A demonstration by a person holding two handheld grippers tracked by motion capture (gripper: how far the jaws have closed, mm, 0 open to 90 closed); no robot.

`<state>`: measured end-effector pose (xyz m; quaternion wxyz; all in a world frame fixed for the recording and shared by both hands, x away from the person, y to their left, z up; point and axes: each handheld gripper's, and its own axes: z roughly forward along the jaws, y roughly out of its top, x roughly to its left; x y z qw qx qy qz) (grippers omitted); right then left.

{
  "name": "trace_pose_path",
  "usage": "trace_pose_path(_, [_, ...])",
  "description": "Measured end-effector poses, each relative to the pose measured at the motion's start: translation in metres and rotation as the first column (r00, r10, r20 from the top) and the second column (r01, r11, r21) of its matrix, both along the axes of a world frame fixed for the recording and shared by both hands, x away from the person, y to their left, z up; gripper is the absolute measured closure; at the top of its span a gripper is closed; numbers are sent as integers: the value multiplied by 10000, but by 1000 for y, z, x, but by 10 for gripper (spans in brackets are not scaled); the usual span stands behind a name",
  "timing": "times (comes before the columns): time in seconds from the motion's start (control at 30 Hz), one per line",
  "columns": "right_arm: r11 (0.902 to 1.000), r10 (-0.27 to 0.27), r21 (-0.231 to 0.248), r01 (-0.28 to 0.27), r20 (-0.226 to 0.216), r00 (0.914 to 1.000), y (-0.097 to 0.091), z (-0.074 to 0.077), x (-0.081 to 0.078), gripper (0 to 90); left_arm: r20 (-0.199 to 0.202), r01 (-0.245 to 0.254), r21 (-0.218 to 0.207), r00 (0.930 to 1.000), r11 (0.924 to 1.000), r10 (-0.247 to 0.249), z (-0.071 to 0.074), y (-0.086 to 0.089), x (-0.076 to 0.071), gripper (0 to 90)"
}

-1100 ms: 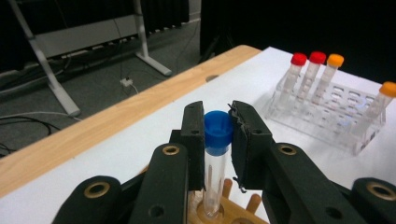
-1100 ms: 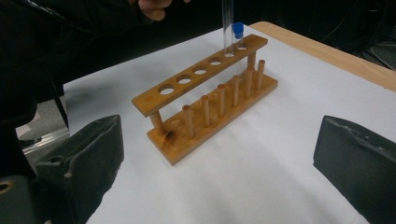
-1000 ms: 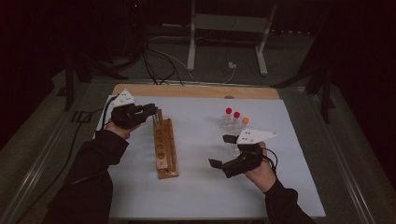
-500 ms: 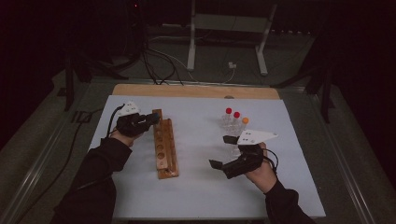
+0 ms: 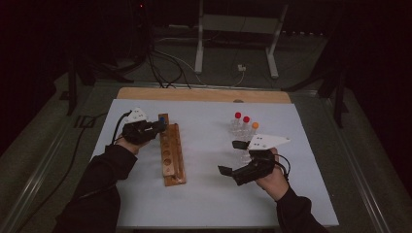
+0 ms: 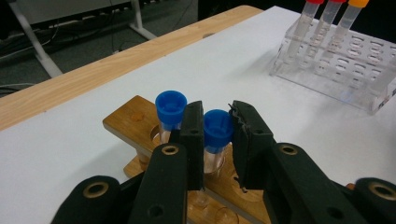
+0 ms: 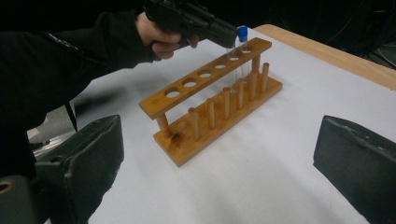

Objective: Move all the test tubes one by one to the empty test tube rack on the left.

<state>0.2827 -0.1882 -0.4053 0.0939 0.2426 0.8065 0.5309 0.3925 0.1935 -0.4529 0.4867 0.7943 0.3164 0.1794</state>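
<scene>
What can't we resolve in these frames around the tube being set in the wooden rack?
- Left gripper view: lower part of the held blue-capped tube, hidden by the left gripper and wooden rack.
- High view: same tube too small; seating depth unclear.
- Right gripper view: tube mostly behind the left gripper.

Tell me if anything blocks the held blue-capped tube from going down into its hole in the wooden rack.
Nothing visible does. The left gripper is shut on the tube, already lowered into its hole in the wooden rack. The neighbouring blue-capped tube stands beside it in the end hole, outside the jaws.
</scene>
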Motion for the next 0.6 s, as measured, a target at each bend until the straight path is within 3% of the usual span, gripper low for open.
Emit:
trace_pose_path(0.13, [10000, -45, 37, 45, 82, 10000, -3, 7, 0, 16, 57, 165, -329, 9999, 9993, -163, 5, 3, -4, 683])
trace_pose_path(0.23, [9998, -177, 86, 174, 241, 9996, -9, 15, 2, 16, 218, 310, -679, 9993, 9972, -296, 14, 5, -11, 500])
trace_pose_path(0.33, [9989, -401, 271, 391, 378, 9985, -18, 23, 6, 17, 328, 742, -1023, 9969, 9920, -712, 22, 7, -21, 374])
trace_pose_path(0.47, [9966, -778, 308, 760, 643, 9949, -30, 32, 10, 17, 285, 1127, -1128, 9935, 9872, -1102, 28, 5, -37, 168])
trace_pose_path(0.6, [9924, -1224, 247, 1209, 736, 9897, -42, 33, 15, 55, 216, 1449, -1339, 9894, 9803, -1433, 28, 4, -53, 57])
